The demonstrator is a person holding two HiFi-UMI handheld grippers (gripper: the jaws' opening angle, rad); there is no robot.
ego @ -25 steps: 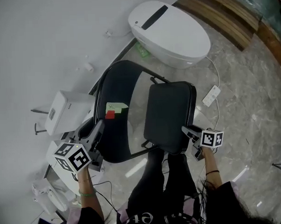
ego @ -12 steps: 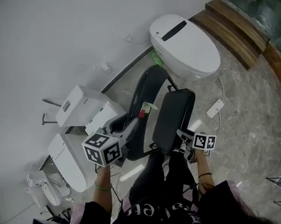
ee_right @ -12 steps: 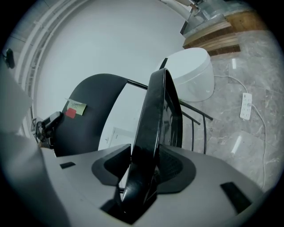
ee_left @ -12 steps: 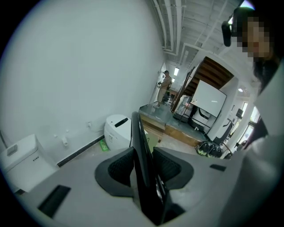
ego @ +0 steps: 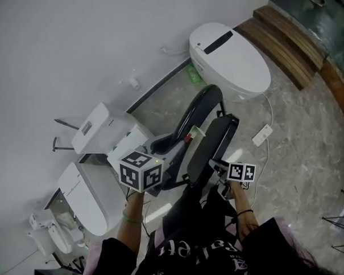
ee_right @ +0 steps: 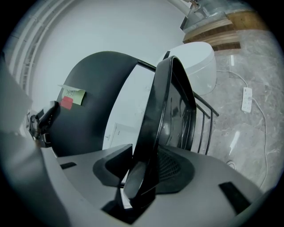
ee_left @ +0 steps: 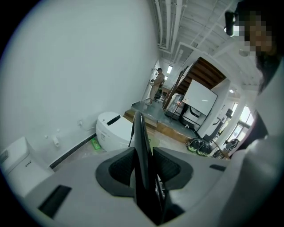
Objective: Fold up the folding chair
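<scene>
Head view shows the folding chair (ego: 201, 139) on the stone floor (ego: 300, 134) just beside a white toilet (ego: 231, 57). Its black seat (ego: 211, 145) is tipped up close to the curved backrest (ego: 195, 113). The left gripper (ee_left: 144, 165) has its fingers clamped on the backrest's thin rim. The right gripper (ee_right: 146, 170) has fingers that have just been closing, and they pinch the seat's edge. Only the right gripper view plainly shows the green and red sticky notes (ee_right: 71, 97). The chair's legs are hard to make out behind the person's body.
</scene>
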